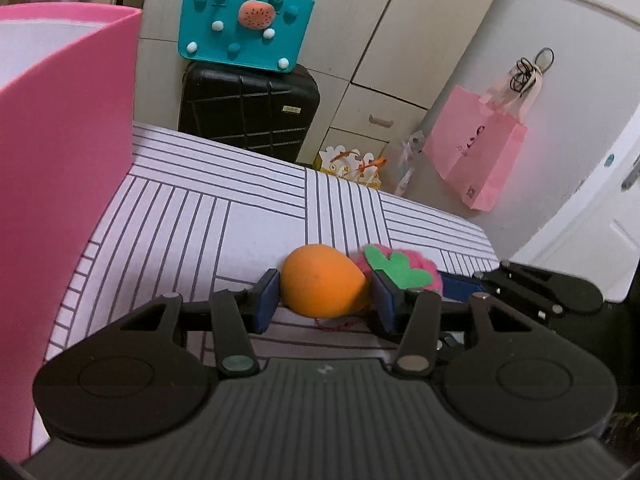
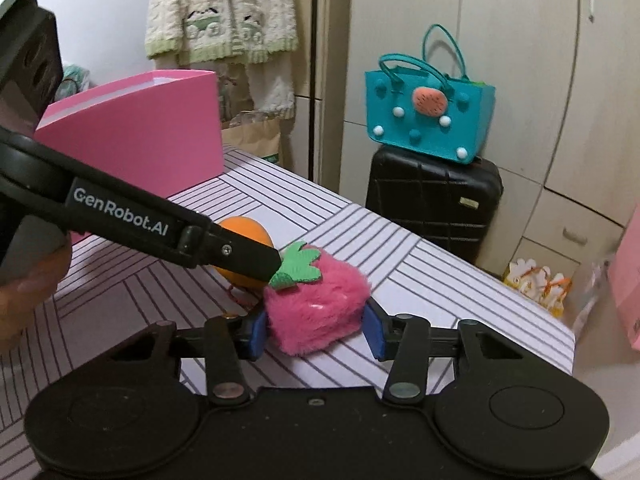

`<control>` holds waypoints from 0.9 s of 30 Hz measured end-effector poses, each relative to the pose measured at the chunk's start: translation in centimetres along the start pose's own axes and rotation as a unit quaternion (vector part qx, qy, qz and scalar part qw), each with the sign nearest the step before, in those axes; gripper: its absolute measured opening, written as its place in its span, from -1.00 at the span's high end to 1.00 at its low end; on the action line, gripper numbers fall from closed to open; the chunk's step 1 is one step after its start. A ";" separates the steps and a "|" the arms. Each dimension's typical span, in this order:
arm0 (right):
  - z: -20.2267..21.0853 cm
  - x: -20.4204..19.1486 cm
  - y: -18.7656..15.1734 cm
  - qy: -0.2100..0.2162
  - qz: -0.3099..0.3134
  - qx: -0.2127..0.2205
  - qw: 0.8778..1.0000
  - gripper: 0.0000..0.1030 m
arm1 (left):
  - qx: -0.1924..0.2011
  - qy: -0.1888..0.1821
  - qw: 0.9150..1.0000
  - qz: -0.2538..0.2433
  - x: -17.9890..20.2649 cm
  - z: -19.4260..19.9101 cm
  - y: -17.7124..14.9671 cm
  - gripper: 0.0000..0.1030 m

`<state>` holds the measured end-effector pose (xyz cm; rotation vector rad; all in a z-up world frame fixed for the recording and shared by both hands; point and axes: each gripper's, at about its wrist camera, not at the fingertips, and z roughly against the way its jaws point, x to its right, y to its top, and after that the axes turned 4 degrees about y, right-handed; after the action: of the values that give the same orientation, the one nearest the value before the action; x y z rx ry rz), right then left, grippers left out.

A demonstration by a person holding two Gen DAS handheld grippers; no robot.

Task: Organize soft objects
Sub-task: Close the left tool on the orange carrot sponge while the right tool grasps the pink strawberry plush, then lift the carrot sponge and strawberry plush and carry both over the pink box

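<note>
Both toys lie touching on the striped surface [image 1: 224, 232]. The left tongs [image 1: 325, 300] pinch the orange foam ball [image 1: 322, 280]; the right tongs [image 2: 316, 330] straddle the pink plush strawberry [image 2: 316, 316], its right pad apparently clear. The pink box [image 2: 136, 140] stands beyond, leftward. Only the right view shows the strawberry whole.

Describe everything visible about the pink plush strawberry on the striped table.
The pink plush strawberry is fuzzy, blocky and soft-looking, with a green felt leaf top. It lies on the striped table, touching the orange soft toy beside it. The right tool straddles it: the left pad touches the fur, the right pad stands just clear.
</note>
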<state>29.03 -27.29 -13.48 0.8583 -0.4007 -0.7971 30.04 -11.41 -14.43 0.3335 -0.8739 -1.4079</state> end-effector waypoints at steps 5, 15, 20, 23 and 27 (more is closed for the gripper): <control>0.0 0.0 -0.2 -0.003 -0.031 0.002 1.000 0.00 | 0.001 -0.003 1.000 0.000 0.0 0.1 -0.1 0.16; 2.2 -1.9 -0.6 -0.067 -0.063 0.001 0.996 0.00 | 0.000 0.000 0.999 -0.048 1.5 3.3 -1.2 0.17; 3.7 -2.9 -1.1 -0.093 -0.091 -0.017 0.991 0.00 | -0.005 -0.012 0.998 -0.061 1.8 5.4 -2.0 0.17; 4.8 -3.4 -1.7 -0.096 -0.115 -0.027 0.988 0.00 | -0.009 -0.015 0.997 -0.075 2.1 6.8 -2.4 0.16; 6.6 -4.7 -2.2 -0.088 -0.136 -0.031 0.986 0.00 | -0.033 -0.009 0.993 -0.115 2.5 8.7 -3.3 0.16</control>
<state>20.92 -27.97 -11.28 0.7953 -0.4174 -1.1377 21.47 -11.91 -10.12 0.3799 -0.8215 -1.6513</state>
